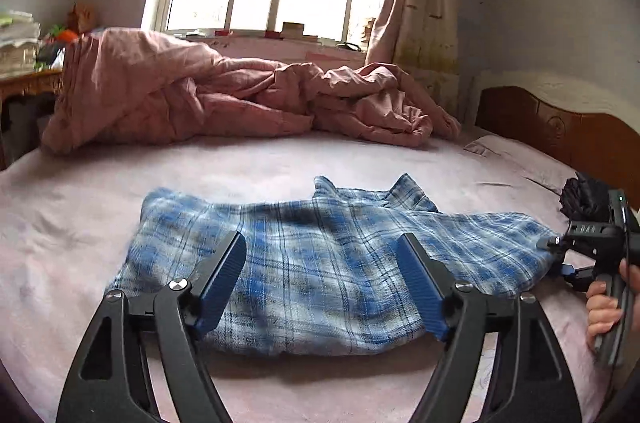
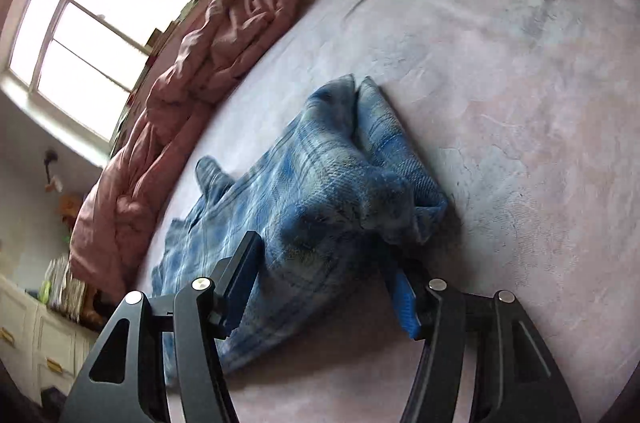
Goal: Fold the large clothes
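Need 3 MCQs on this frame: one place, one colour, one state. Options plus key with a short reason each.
1. Where does the plaid shirt lie?
A. on the bed sheet
B. on the windowsill
C. on the floor

2. What colour is the crumpled quilt?
A. green
B. pink
C. black

3. How does the left tool stand?
A. clamped on the shirt
C. open above the shirt
B. shut on the quilt

Key: 1 A, the sheet shows all round it; 2 B, pink folds under the window; 3 C, the fingers are spread, nothing pinched.

Black tool (image 1: 324, 263), ribbed blue pads (image 1: 224, 283)
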Action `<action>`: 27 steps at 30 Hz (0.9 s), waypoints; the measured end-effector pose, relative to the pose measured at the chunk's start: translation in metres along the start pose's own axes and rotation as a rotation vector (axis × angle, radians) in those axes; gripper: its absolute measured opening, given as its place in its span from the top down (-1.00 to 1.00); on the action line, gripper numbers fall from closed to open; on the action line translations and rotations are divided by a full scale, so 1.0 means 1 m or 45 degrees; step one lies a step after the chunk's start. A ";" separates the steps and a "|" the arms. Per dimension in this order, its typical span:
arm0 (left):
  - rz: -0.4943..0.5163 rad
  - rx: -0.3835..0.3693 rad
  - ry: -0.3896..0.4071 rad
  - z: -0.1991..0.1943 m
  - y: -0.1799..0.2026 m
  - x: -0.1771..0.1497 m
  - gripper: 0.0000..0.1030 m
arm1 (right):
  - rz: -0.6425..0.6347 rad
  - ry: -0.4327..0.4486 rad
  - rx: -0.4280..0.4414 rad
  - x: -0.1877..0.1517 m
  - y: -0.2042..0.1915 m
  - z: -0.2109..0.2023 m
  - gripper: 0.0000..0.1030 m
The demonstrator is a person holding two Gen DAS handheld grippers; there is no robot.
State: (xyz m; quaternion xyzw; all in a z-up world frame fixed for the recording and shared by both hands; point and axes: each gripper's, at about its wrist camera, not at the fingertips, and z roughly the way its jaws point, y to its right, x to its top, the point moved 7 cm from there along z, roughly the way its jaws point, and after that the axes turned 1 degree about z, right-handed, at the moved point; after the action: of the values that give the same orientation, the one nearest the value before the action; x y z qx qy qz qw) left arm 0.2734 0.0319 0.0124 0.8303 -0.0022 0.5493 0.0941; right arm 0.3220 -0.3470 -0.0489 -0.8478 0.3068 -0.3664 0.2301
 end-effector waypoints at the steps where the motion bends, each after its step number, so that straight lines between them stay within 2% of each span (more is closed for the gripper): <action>1: -0.013 0.008 -0.021 0.003 -0.003 0.000 -0.56 | -0.050 0.042 -0.079 -0.001 -0.001 -0.001 0.23; 3: -0.008 0.090 -0.104 0.010 -0.012 -0.002 -0.56 | -0.192 0.143 -0.152 -0.005 -0.017 -0.005 0.54; 4: -0.003 0.098 -0.092 0.008 -0.017 -0.001 -0.56 | -0.232 0.169 -0.174 -0.004 -0.021 -0.007 0.58; 6: 0.000 0.112 -0.025 -0.005 -0.026 0.008 -0.56 | -0.295 0.234 -0.183 -0.001 -0.032 -0.016 0.71; 9: 0.043 0.155 0.083 -0.029 -0.035 0.024 -0.57 | -0.451 0.325 -0.172 -0.003 -0.060 -0.033 0.76; 11: 0.061 0.184 0.145 -0.042 -0.038 0.031 -0.62 | -0.545 0.356 -0.126 -0.010 -0.083 -0.043 0.78; 13: 0.061 0.194 0.174 -0.048 -0.041 0.035 -0.65 | -0.636 0.360 -0.038 -0.021 -0.112 -0.052 0.82; 14: 0.049 0.185 0.168 -0.048 -0.043 0.035 -0.65 | -0.688 0.347 0.035 -0.031 -0.130 -0.057 0.91; 16: 0.009 0.145 0.140 -0.045 -0.046 0.036 -0.65 | -0.777 0.294 0.136 -0.052 -0.159 -0.060 0.93; 20: -0.002 0.163 0.128 -0.042 -0.051 0.032 -0.65 | -0.941 0.216 0.126 -0.099 -0.194 -0.046 0.95; 22: 0.039 0.189 0.123 -0.040 -0.047 0.028 -0.65 | -0.905 0.252 0.100 -0.102 -0.187 -0.045 0.94; 23: 0.051 0.188 0.118 -0.039 -0.045 0.027 -0.65 | -0.844 0.276 0.092 -0.096 -0.176 -0.046 0.93; 25: 0.057 0.163 0.100 -0.036 -0.040 0.024 -0.65 | -0.730 0.250 0.071 -0.082 -0.151 -0.041 0.67; 26: 0.055 0.160 0.086 -0.035 -0.038 0.021 -0.65 | -0.655 0.225 0.071 -0.071 -0.135 -0.039 0.36; 27: 0.045 0.154 0.060 -0.033 -0.035 0.016 -0.68 | -0.548 0.214 0.062 -0.058 -0.113 -0.041 0.15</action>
State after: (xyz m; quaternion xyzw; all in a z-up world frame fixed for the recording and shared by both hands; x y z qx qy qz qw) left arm 0.2536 0.0730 0.0342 0.8212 0.0186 0.5693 0.0339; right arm 0.2990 -0.2345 0.0180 -0.8544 0.1279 -0.4835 0.1408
